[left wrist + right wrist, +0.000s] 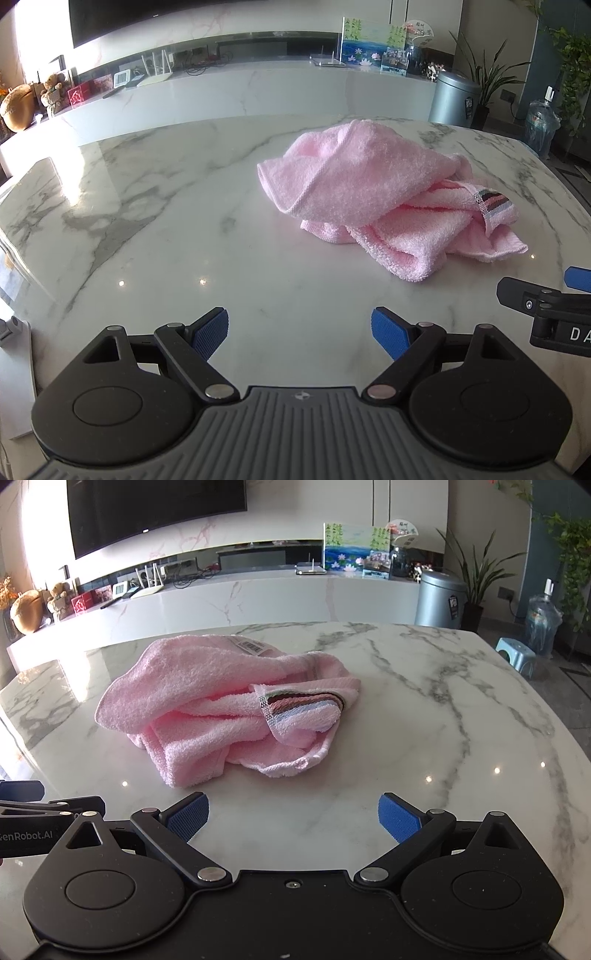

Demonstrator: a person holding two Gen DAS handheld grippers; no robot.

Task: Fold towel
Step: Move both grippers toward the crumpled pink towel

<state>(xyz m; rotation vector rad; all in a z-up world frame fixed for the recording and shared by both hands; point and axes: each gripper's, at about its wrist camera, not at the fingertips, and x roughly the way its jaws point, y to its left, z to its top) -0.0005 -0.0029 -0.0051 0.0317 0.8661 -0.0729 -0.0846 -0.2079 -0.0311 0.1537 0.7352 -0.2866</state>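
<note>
The left gripper point(299, 334) is hovering low over a marble table point(147, 229), its blue-padded fingers point(208, 332) spread wide apart and grasping nothing. The right gripper point(293, 818) is doing the same, its blue pads point(399, 818) released and well short of the cloth. Each tool is intruding only partly into the other's view: in the left wrist view the right gripper's black linkage is poking in at the lower right edge, cut off by the frame, its lettering unreadable past two characters.

A crumpled pink towel point(373, 192) is lying in a heap on the table, at centre right of the left wrist view and at centre left of the right wrist view point(221, 705). A striped band point(306, 705) is showing on one turned-over corner, and a barcode label point(253, 645) is peeking out at the far edge; the towel's other edges are hidden inside the folds.

Behind the table, a long white counter point(258, 598) is carrying small clutter too blurred to make out, below a dark screen point(147, 509) cropped by the upper left of the frame. A grey bin point(439, 598), potted plants point(476, 576), a water bottle point(543, 624) and a blue stool point(515, 657) are standing at the right. Strong glare is washing out the upper left.
</note>
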